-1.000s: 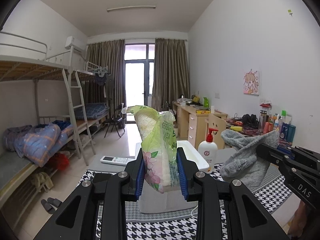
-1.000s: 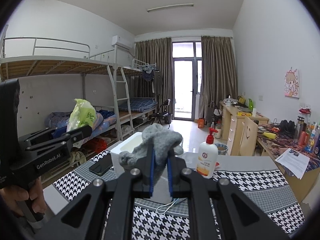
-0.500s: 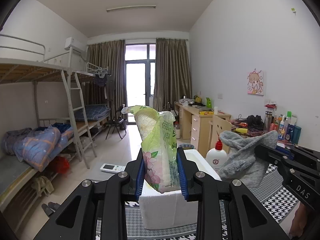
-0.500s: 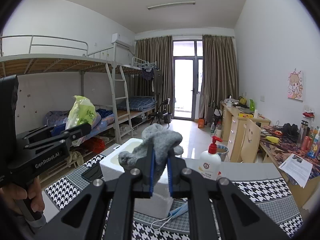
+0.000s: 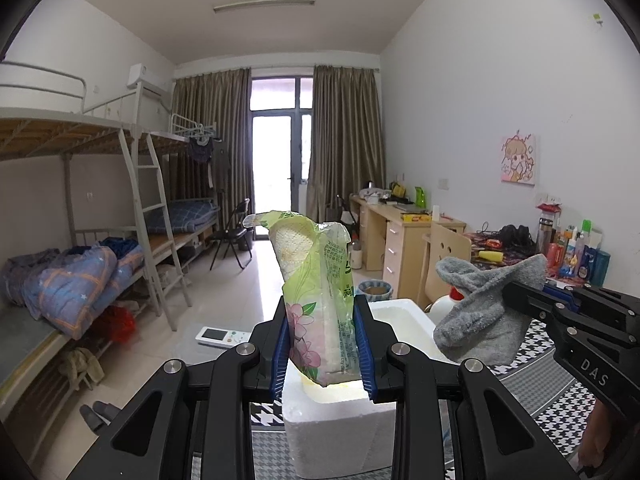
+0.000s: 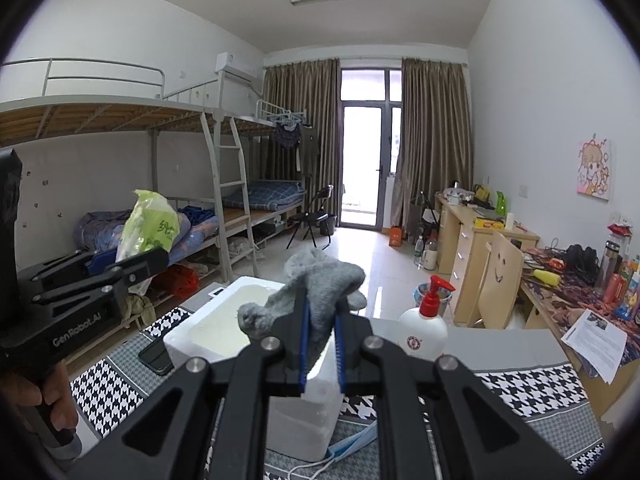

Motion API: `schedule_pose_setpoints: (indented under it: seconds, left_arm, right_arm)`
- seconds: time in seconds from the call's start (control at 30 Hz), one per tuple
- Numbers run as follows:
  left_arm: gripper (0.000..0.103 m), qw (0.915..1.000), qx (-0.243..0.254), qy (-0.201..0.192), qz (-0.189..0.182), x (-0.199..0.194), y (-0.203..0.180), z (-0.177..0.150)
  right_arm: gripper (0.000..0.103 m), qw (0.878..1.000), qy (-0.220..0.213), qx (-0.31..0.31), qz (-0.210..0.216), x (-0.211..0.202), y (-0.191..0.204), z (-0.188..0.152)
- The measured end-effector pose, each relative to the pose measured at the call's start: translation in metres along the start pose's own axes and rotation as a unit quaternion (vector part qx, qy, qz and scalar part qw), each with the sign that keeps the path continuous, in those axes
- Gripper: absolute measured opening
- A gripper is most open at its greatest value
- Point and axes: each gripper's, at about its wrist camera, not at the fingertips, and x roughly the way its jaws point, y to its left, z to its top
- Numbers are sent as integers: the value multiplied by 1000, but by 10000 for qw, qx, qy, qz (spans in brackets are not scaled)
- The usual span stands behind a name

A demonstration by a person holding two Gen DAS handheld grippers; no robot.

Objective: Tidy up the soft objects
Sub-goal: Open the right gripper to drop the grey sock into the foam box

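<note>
Styrofoam box [image 6: 208,334] looks empty; left hand-held gripper [image 5: 322,350] clamps tissue pack [image 5: 316,300], right [image 6: 320,350] grey sock [image 6: 320,284].

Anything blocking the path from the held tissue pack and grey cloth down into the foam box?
Nothing visible. The left gripper grips the tissue pack and the right gripper the grey cloth, both at the foam box, whose open top looks empty. The pump bottle stands off to the side.

A houndstooth-clothed table [image 6: 532,384] carries a white foam box [image 6: 224,336], pump bottle [image 6: 424,330], dark phone [image 6: 154,356] near its left edge.
</note>
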Motion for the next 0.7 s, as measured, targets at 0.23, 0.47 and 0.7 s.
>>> schedule_pose_setpoints:
  seconds: [0.23,0.47,0.7]
  left_arm:
    - [31,10000,58,54,10,9,3,-1]
    - [31,9999,18,42,152,5,14,1]
    - [31,9993,-33,66,368,-2,25,0]
  right_arm:
    - [14,9997,153,59,-156,21,4,1]
    - [14,9997,218,77,-8,29,19,9]
    - [14,9994,291,21,186,34,31,13]
